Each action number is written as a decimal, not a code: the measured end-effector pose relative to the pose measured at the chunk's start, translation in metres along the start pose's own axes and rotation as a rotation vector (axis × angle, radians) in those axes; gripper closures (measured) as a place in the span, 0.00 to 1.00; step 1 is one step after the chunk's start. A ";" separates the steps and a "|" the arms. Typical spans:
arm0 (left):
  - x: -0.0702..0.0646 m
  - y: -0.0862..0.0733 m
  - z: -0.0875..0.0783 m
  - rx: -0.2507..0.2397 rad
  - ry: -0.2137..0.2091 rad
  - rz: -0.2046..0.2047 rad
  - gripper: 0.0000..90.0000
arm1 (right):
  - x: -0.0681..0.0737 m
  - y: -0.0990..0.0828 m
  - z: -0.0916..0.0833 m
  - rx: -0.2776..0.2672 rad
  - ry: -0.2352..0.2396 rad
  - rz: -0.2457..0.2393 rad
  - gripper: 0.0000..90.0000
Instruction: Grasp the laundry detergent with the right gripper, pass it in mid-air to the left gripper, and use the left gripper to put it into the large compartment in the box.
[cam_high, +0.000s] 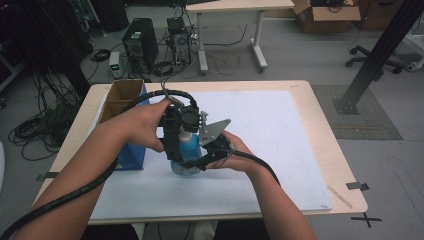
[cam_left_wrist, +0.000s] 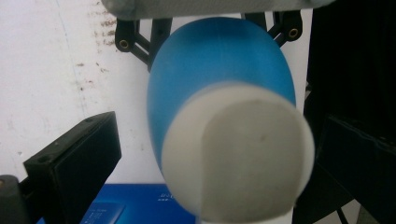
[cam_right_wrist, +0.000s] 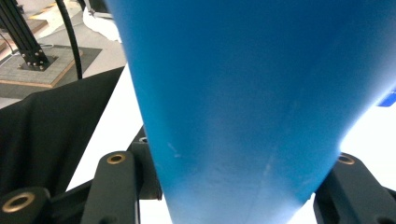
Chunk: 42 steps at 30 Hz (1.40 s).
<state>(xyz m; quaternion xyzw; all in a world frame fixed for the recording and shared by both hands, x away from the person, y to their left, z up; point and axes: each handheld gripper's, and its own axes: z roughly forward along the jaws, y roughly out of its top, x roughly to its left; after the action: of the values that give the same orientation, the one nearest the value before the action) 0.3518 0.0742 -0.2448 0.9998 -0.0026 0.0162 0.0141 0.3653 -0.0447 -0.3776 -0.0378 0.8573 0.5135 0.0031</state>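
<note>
A blue bottle (cam_high: 189, 148) with a white cap (cam_left_wrist: 243, 154) stands upright on the white mat (cam_high: 280, 130) at the middle of the table. My right gripper (cam_high: 194, 162) comes in from the right, low on the bottle, and is shut on its blue body (cam_right_wrist: 252, 102). From above, my left gripper (cam_high: 186, 131) points down over the bottle's top. Its jaws stand either side of the cap, and in the left gripper view (cam_left_wrist: 212, 158) a gap shows between the left jaw and the cap. A hand holds each gripper.
An open cardboard box (cam_high: 122, 97) and a blue box (cam_high: 131, 152) sit at the table's left, close to my left forearm. A small stick (cam_high: 339, 196) lies near the front right corner. Computers and cables cover the floor beyond the far edge.
</note>
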 end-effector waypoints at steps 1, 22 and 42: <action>0.000 0.000 0.000 0.000 0.001 0.000 0.01 | 0.000 0.000 0.000 0.000 -0.001 0.001 0.51; 0.001 0.003 0.003 0.019 0.042 -0.008 0.11 | -0.002 0.002 0.000 -0.007 -0.004 0.017 0.51; -0.002 0.007 0.003 0.038 0.037 -0.023 0.27 | -0.001 0.002 0.001 0.003 -0.016 0.014 0.51</action>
<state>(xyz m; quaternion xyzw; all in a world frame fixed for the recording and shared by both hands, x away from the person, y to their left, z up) 0.3501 0.0676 -0.2478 0.9993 0.0096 0.0346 -0.0046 0.3663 -0.0428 -0.3767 -0.0278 0.8582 0.5126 0.0067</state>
